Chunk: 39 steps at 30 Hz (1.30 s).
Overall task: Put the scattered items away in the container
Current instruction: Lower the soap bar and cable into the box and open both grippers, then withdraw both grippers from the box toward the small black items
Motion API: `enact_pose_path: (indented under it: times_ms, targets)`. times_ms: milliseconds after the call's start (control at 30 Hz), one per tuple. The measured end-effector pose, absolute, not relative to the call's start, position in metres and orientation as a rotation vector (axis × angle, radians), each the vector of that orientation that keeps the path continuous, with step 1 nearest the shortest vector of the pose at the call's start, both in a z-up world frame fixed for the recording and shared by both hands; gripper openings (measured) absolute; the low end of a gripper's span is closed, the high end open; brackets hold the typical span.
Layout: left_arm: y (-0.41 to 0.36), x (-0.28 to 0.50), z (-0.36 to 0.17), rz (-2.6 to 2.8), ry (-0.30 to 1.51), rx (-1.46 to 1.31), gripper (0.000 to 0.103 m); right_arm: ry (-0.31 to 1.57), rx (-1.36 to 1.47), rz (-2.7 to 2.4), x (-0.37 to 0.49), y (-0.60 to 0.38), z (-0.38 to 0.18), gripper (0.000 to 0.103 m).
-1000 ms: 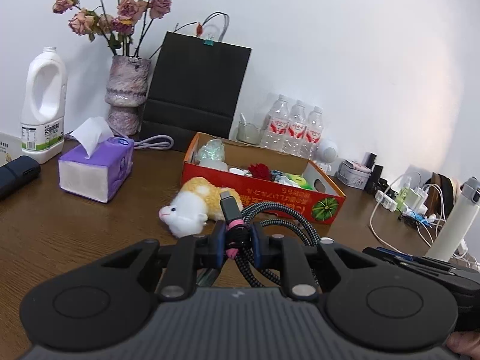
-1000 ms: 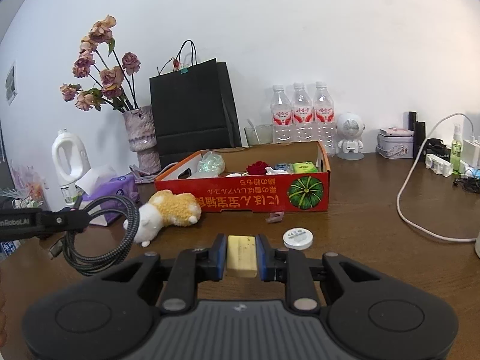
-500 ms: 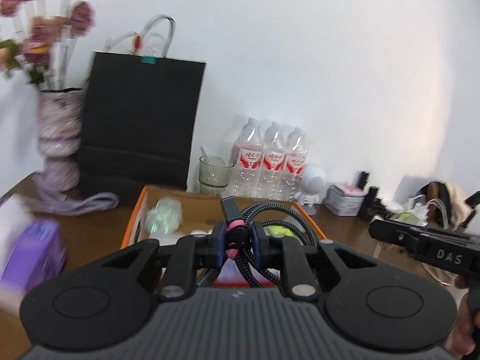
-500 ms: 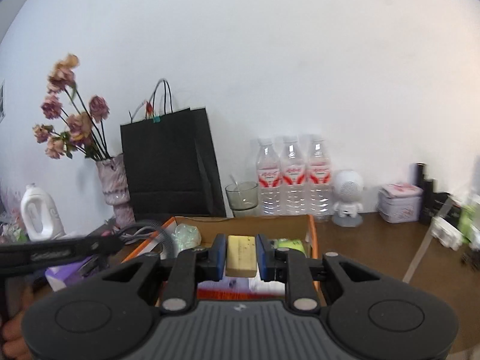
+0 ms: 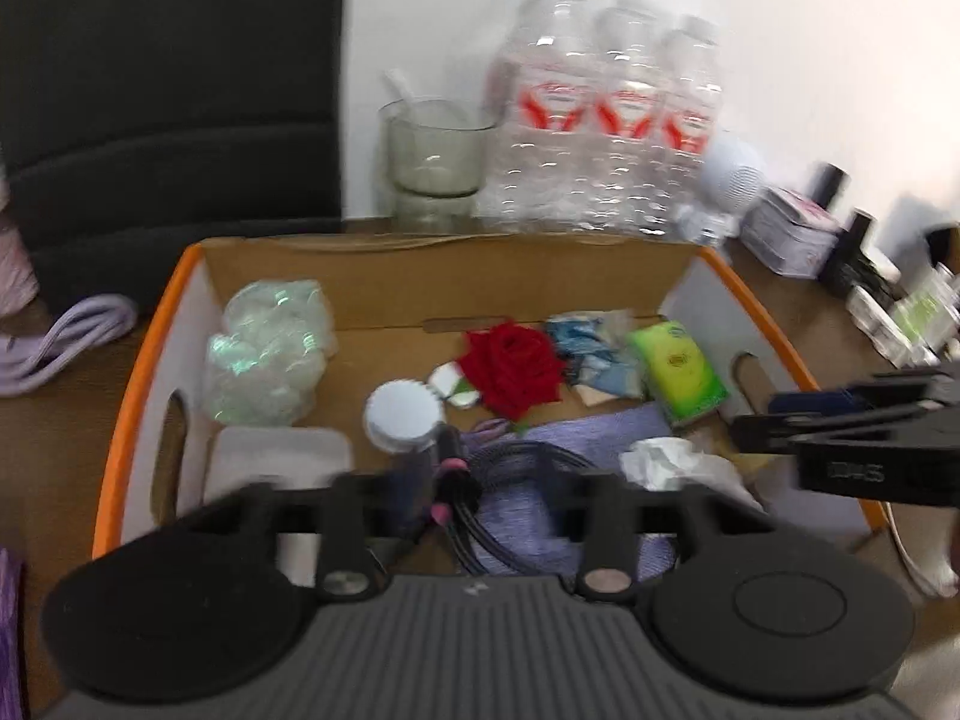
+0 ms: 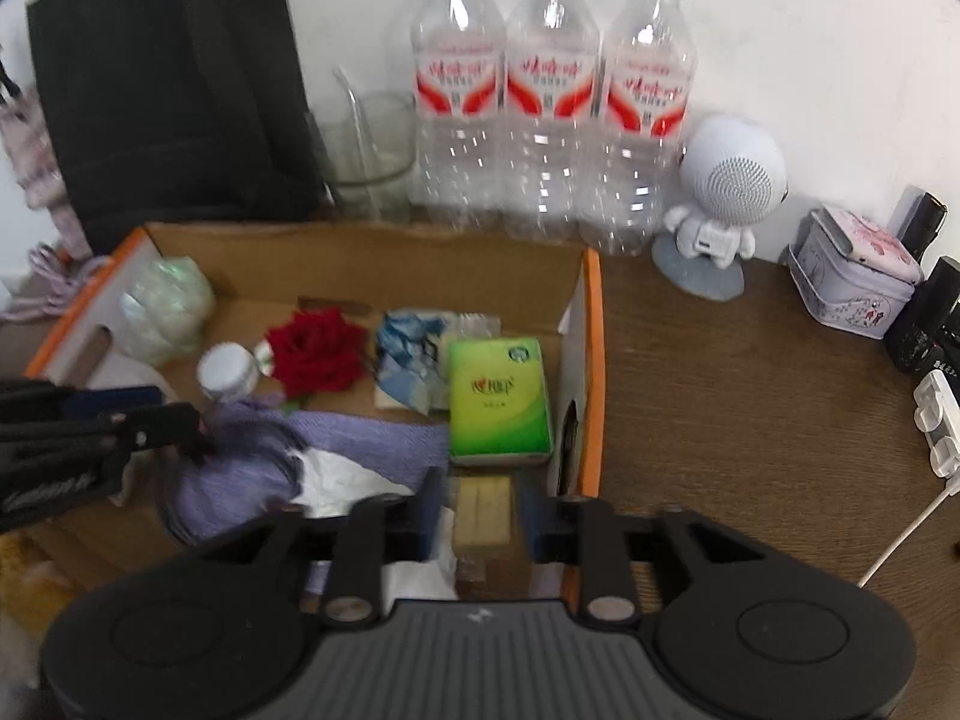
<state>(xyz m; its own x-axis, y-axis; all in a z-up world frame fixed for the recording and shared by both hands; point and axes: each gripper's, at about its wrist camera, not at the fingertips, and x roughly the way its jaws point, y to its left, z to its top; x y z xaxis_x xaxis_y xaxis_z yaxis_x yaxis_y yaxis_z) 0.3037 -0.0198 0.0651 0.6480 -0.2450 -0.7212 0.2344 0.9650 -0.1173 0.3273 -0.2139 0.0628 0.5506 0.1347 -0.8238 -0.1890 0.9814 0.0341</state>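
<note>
The left gripper (image 5: pixel 474 495) has its jaws spread wide; the coiled black braided cable (image 5: pixel 480 480), bound with a pink tie, lies between them, and the blur hides whether either jaw touches it. The coil rests on a lilac cloth (image 5: pixel 576 438) inside the cardboard box (image 5: pixel 774 336).

The right gripper (image 6: pixel 477 519) also has its jaws parted, on either side of a pale yellow block (image 6: pixel 482 510) with gaps showing both sides. The block sits low in the box's near right corner, beside crumpled white tissue (image 6: pixel 348 483) and below a green tissue pack (image 6: pixel 501 402).

Further in lie a red rose (image 6: pixel 318 351), a white cap (image 6: pixel 225 369) and a blue wrapper (image 6: pixel 408 360). Behind the box on the counter (image 6: pixel 750 408) stand three water bottles (image 6: pixel 552 102), a glass (image 6: pixel 375 156) and a black bag (image 6: pixel 168 90).
</note>
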Motion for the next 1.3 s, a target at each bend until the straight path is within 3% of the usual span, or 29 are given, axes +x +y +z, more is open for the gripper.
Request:
enact_pose_path:
  times_ms: [100, 167, 300, 333, 533, 700, 800, 1067, 1300]
  targets:
    - [-0.016, 0.299, 0.079, -0.252, 0.780, 0.015, 0.070, 0.963, -0.028, 0.198, 0.326, -0.213, 0.069, 0.056]
    - [-0.008, 0.296, 0.088, -0.238, 0.771, -0.013, 0.082, 0.943, -0.027, 0.187, 0.325, -0.212, 0.077, 0.060]
    - [0.007, 0.279, 0.103, -0.189, 0.764, -0.019, 0.095, 0.928, 0.036, 0.234, 0.317, -0.209, 0.093, 0.073]
    - [0.009, 0.272, 0.106, -0.173, 0.755, -0.013, 0.103, 0.930, 0.060, 0.249, 0.313, -0.208, 0.096, 0.075]
    - [0.028, 0.209, 0.117, -0.052, 0.615, -0.016, 0.103, 0.879, 0.083, 0.276, 0.273, -0.199, 0.106, 0.082]
    - [0.036, 0.135, 0.120, 0.078, 0.328, -0.089, 0.103, 0.520, 0.179, 0.243, 0.197, -0.207, 0.113, 0.090]
    - [0.036, 0.103, 0.119, 0.064, 0.267, -0.106, 0.103, 0.367, 0.189, 0.175, 0.151, -0.207, 0.104, 0.093]
    - [0.027, 0.007, 0.116, 0.018, 0.156, -0.071, 0.103, 0.327, 0.277, 0.158, 0.057, -0.212, 0.087, 0.094]
    - [0.018, -0.057, 0.072, 0.000, 0.245, -0.131, 0.103, 0.372, 0.204, 0.138, -0.010, -0.214, 0.059, 0.096]
